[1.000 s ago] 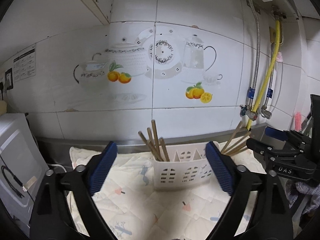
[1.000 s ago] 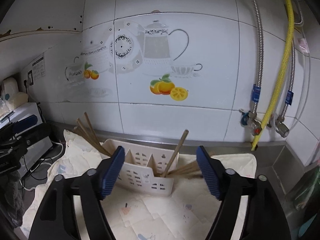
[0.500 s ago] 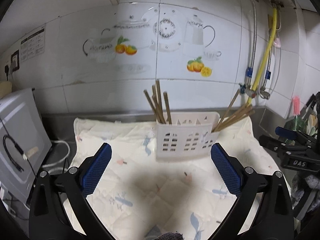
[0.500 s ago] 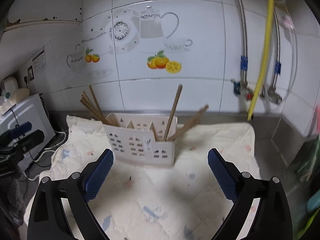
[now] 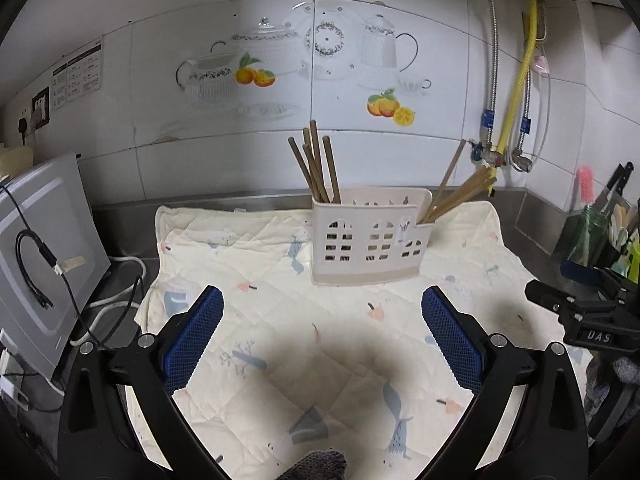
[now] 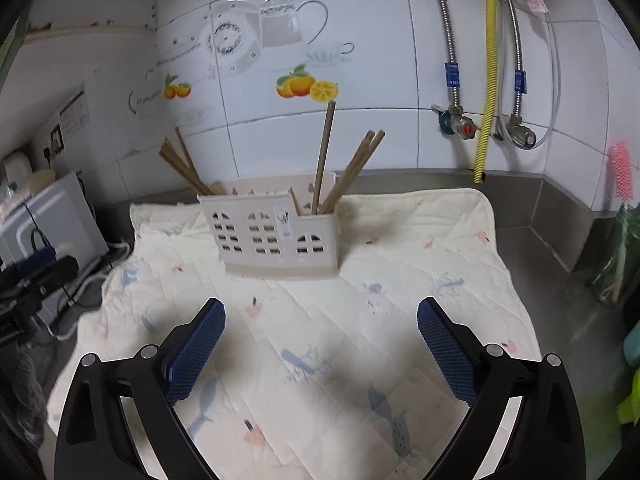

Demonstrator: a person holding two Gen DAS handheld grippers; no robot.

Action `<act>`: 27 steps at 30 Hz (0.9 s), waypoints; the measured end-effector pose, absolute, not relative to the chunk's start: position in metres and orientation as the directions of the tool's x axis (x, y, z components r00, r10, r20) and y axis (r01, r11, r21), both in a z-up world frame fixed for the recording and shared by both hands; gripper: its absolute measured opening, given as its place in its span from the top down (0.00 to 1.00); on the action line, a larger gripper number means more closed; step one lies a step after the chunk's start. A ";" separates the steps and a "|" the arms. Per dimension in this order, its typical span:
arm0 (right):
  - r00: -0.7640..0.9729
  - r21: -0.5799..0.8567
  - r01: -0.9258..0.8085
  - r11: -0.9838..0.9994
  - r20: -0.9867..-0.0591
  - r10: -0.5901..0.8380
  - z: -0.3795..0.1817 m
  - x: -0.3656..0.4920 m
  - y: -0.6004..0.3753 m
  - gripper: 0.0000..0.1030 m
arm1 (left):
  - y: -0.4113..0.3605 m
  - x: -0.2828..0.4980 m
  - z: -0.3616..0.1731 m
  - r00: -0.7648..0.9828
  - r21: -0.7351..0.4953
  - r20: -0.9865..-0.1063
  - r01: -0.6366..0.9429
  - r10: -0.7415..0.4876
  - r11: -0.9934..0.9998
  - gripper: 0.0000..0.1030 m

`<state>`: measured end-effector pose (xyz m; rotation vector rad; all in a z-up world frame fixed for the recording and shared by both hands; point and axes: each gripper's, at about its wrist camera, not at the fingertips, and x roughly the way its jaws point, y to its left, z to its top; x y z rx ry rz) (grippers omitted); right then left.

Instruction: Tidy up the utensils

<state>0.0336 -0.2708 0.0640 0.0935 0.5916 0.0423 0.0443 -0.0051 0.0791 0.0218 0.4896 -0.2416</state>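
**Cool, even light with fisheye bending and soft edges**

Both views are moderately bright under a cool, bluish-white light from above. A soft dark shadow pools on the quilted mat (image 5: 280,280) at the lower middle of the left view. The white wall tiles (image 6: 400,20) show mild sheen, no harsh glare. Fisheye distortion bows tile lines and blackens the corners. The right view's left and right margins are smeared and unsharp.

We saw a quilted matt cloth mat (image 5: 280,344) under a smooth white plastic holder (image 5: 370,240) of matt wooden chopsticks (image 5: 318,168), glossy wall tiles (image 5: 160,80) behind, a dull metal counter edge (image 6: 520,188), and textured blue pads (image 5: 192,336) on black plastic fingers.
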 end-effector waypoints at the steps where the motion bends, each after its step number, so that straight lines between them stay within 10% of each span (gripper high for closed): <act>1: 0.829 0.093 -0.014 0.996 -0.556 0.064 0.062 0.031 -0.269 0.09 | -0.004 0.042 0.077 0.852 -0.039 -0.472 0.235 -0.226 0.971 0.05; 27: 0.827 0.045 -0.033 0.998 -0.560 0.053 0.056 0.000 -0.249 0.08 | 0.006 0.017 0.054 0.832 -0.038 -0.512 0.224 -0.211 0.974 0.05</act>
